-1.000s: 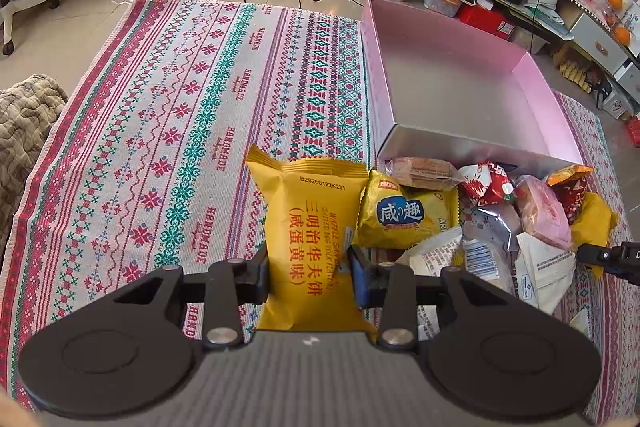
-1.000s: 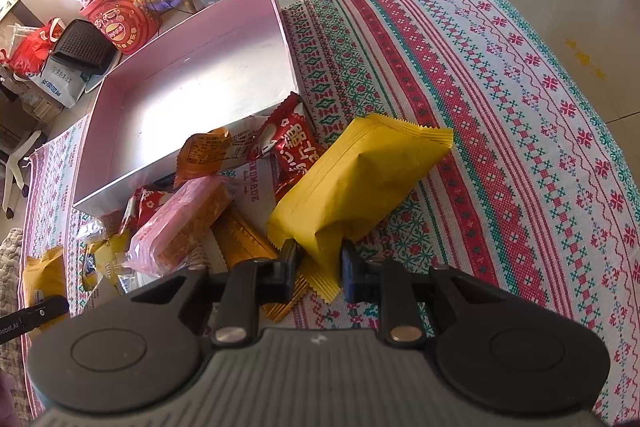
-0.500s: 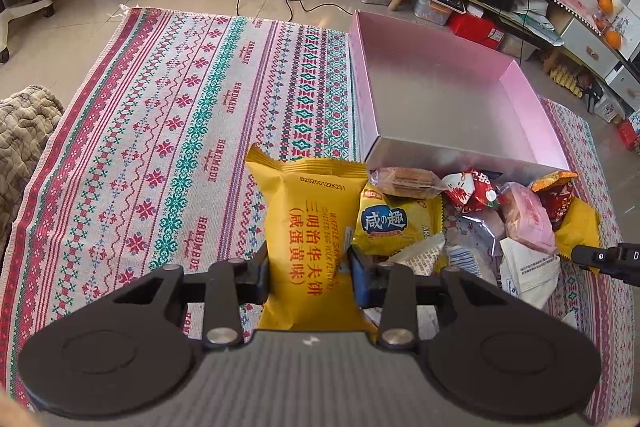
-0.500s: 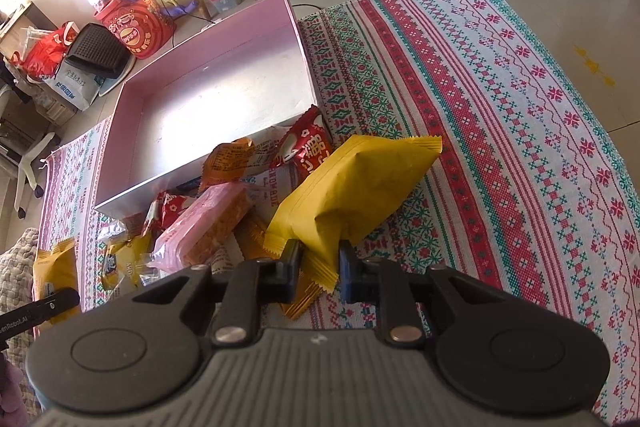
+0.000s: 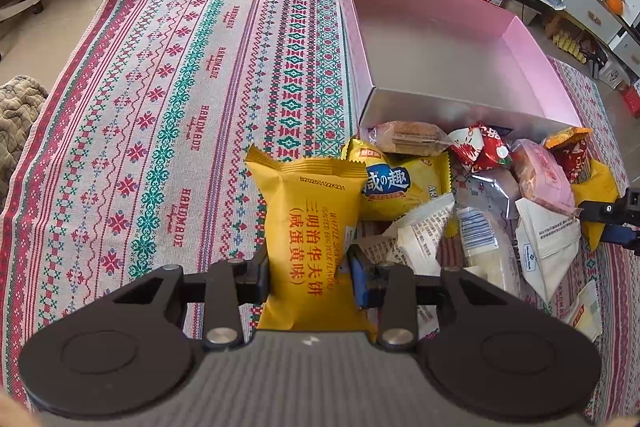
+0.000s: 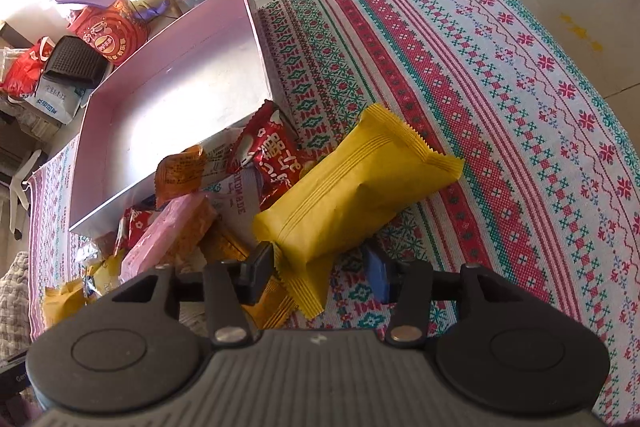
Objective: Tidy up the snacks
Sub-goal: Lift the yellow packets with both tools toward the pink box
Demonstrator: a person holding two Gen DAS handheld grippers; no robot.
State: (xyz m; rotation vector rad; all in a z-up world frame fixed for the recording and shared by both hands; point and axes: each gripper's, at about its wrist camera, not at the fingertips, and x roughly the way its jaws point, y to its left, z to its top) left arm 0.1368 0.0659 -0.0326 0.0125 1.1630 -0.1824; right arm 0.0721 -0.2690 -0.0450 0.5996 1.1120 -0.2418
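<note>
Grippers tilt steeply down beside the pink box: my left gripper pinches a yellow packet, my right gripper is opening around another yellow pack.

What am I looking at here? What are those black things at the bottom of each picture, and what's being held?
Each picture comes from a camera on a hand-held two-finger tool; a person carries one in each hand. The black parts are the tools. The left gripper has its fingers shut on a yellow waffle packet. The right gripper is opening; another yellow packet lies between its fingers, no longer pinched. A pile of snacks sits on a patterned rug in front of an empty pink box.
</note>
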